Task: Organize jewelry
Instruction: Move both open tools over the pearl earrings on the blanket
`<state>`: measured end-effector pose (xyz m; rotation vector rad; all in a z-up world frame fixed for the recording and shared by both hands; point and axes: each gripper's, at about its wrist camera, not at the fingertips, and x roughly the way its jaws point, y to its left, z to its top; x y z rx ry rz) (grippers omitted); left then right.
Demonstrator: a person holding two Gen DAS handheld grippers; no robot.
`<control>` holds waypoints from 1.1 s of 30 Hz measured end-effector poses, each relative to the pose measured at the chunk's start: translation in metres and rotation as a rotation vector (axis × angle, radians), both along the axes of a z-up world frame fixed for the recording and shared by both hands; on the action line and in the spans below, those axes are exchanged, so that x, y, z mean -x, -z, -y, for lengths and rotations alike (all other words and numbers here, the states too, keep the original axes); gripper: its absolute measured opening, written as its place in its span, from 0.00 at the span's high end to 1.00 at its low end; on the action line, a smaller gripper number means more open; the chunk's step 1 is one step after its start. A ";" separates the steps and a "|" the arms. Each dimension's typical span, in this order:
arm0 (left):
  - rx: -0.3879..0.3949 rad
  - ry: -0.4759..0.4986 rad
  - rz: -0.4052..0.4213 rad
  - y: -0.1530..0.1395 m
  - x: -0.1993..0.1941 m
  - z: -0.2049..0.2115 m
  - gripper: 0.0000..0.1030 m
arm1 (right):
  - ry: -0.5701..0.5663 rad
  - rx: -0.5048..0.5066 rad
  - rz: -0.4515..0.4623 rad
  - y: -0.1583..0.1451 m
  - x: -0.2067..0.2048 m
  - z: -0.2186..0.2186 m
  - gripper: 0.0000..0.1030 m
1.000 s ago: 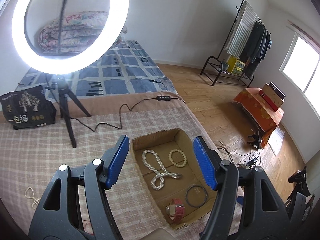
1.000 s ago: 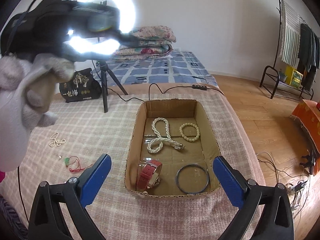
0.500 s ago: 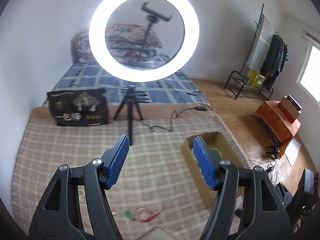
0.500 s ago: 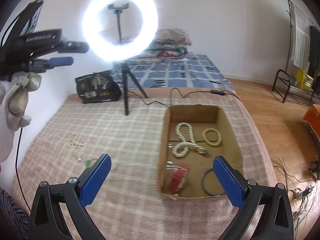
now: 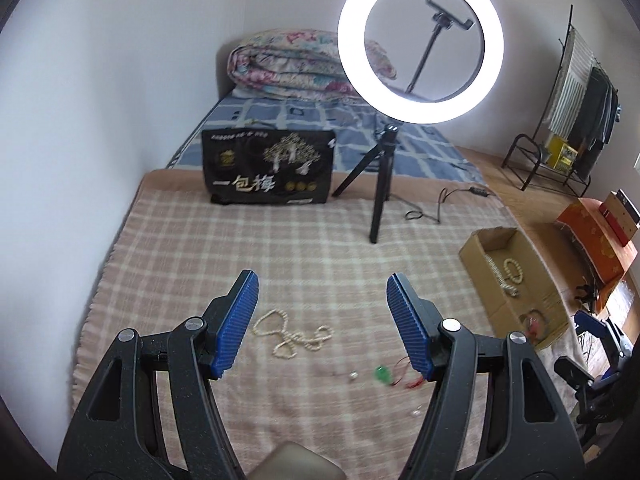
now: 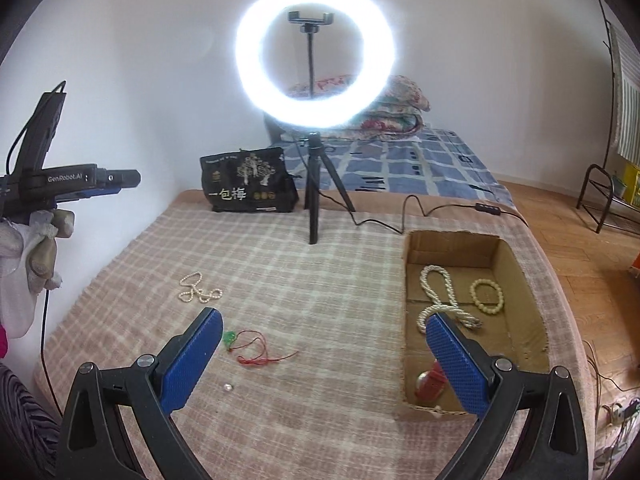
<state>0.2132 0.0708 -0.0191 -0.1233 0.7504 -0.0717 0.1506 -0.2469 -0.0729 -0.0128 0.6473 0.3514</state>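
- left claw [image 5: 322, 316] gaping wide, nothing in it; hovers right over the small pearl necklace [image 5: 294, 334] lying loose on the plaid blanket [image 5: 280, 248]
- right claw [image 6: 322, 356] spread too, empty; red-cord jade pendant [image 6: 256, 346] and a stray pearl [image 6: 227, 387] between its fingers
- cardboard box [image 6: 524, 280] already has the thick pearl rope [image 6: 440, 300], bead bracelet [image 6: 486, 296], red watch [image 6: 430, 382]; I'd say over halfway, three loose bits left

Both hand-held grippers, left [image 5: 322, 312] and right [image 6: 322, 354], gape wide, empty.
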 end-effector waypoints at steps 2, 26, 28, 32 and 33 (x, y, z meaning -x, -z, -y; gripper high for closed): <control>0.000 -0.007 -0.017 0.008 0.003 -0.010 0.33 | -0.020 -0.001 -0.007 0.005 0.002 -0.009 0.00; 0.092 0.131 -0.302 0.115 -0.013 0.008 0.48 | -0.226 -0.066 -0.402 0.112 -0.004 -0.085 0.61; 0.103 0.157 -0.332 0.123 -0.014 0.015 0.53 | -0.227 -0.099 -0.444 0.120 -0.007 -0.087 0.66; 0.100 0.184 -0.358 0.132 -0.018 0.024 0.53 | -0.202 -0.114 -0.476 0.129 -0.014 -0.087 0.66; 0.101 0.188 -0.361 0.133 -0.018 0.025 0.54 | -0.195 -0.119 -0.482 0.130 -0.016 -0.086 0.67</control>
